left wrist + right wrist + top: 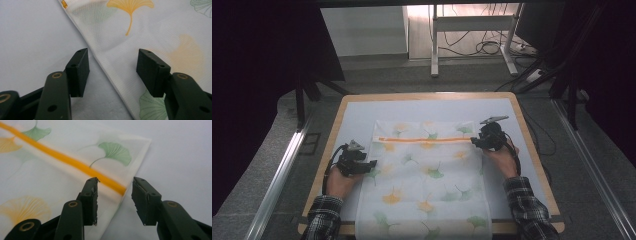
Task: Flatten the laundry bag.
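A white cloth (427, 175) printed with green and yellow ginkgo leaves lies flat on the white mat (362, 112). An orange stripe (427, 139) runs across it near its far end. My left gripper (373, 165) sits at the cloth's left edge. In the left gripper view that gripper (113, 53) is open, its jaws straddling the cloth's (150, 30) hem without touching it. My right gripper (474, 141) is at the stripe's right end. In the right gripper view that gripper (115, 182) is open, with the stripe's (62, 158) tip and the cloth's (50, 182) edge between the jaws.
The mat covers a wooden table (337, 120). Plaid sleeves (527, 200) come in from the bottom. Metal rails (282, 170) run along the floor on both sides. A desk frame (434, 50) and cables (487, 47) stand beyond the far edge.
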The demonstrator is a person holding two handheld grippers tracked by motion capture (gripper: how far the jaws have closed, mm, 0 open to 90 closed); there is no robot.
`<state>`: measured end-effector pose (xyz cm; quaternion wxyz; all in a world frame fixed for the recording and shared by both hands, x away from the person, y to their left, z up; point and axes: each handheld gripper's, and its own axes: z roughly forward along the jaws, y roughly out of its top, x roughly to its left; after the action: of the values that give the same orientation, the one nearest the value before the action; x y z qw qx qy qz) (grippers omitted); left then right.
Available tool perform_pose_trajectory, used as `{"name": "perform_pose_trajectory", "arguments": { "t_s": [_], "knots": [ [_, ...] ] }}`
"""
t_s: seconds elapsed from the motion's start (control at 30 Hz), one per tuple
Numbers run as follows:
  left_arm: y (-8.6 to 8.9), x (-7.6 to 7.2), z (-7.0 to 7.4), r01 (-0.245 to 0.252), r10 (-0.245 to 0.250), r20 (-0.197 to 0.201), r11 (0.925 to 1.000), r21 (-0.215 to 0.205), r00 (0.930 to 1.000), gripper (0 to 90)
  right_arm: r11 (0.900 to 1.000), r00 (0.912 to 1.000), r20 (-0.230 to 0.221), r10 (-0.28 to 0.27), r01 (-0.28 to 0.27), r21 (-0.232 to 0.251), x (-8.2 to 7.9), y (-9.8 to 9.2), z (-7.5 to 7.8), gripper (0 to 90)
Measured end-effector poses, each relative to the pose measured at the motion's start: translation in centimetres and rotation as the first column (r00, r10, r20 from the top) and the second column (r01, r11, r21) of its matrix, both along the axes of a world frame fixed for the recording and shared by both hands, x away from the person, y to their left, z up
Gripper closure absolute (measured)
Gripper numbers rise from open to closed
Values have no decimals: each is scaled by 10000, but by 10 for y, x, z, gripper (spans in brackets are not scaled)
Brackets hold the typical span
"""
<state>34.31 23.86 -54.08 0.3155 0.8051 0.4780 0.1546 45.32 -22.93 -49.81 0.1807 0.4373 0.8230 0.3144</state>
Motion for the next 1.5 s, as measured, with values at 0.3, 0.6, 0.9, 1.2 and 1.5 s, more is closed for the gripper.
{"name": "perform_pose_trajectory", "arguments": {
  "t_s": [0.3, 0.6, 0.9, 1.2, 1.5],
  "knots": [
    [-3, -35, 8, 14, -12, -306, 10000, 77, 9995, 291, 9987, 9988, 44, -490, 490, 139, 60, 10, -17, 411],
    [-16, -37, 8, 249, -207, -832, 9984, 503, 9963, 510, 9989, 9989, -4, -464, 464, -78, 66, 26, -20, 871],
    [-20, -5, 17, 620, -557, -498, 9886, 1369, 9972, 892, 9982, 9993, -55, -365, 362, -481, 49, 12, 0, 883],
    [-71, 125, 58, 14, -360, 1098, 9539, 3000, 9933, 881, 9979, 9995, -226, -237, 223, -614, -28, -43, 23, 879],
    [-80, 100, 75, 776, -911, 1240, 9910, 1093, 9881, 320, 9984, 9984, -83, 550, -551, -93, -133, -70, 30, 658]
  ]
}}
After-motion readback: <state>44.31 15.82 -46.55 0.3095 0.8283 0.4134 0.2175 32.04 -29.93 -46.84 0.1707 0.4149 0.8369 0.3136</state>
